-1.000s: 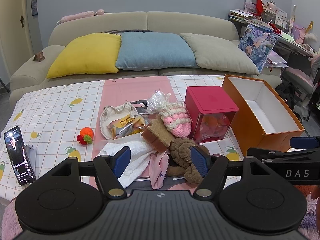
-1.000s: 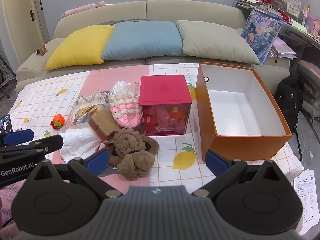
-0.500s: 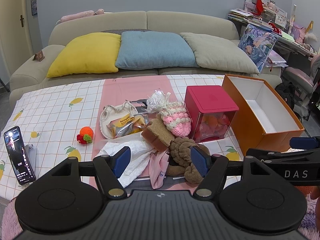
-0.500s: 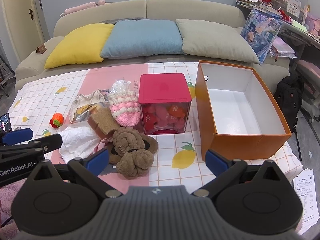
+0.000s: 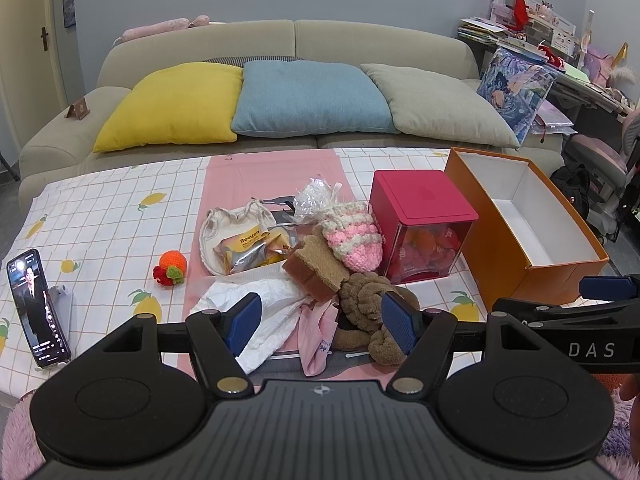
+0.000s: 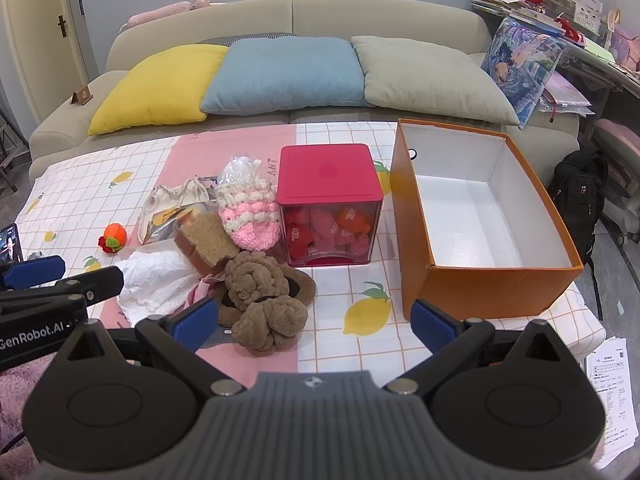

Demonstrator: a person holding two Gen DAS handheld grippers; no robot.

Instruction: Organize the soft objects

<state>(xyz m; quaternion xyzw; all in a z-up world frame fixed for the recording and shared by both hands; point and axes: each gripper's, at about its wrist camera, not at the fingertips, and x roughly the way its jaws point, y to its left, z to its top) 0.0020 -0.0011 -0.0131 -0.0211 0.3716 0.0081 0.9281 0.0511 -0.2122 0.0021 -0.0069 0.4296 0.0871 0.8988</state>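
L gripper spread, empty | R gripper spread, empty | no change vs earlier

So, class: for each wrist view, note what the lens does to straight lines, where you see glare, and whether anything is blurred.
Left wrist view: the fisheye bows the sofa and darkens the corners; the phone screen glows; everything stays sharp. Right wrist view: the orange box edges look skewed; its white inside is brightly lit; soft even light, no motion blur.

"DAS" marks the right gripper, "GenRobot.AI" the left gripper, "400" the red hearts.
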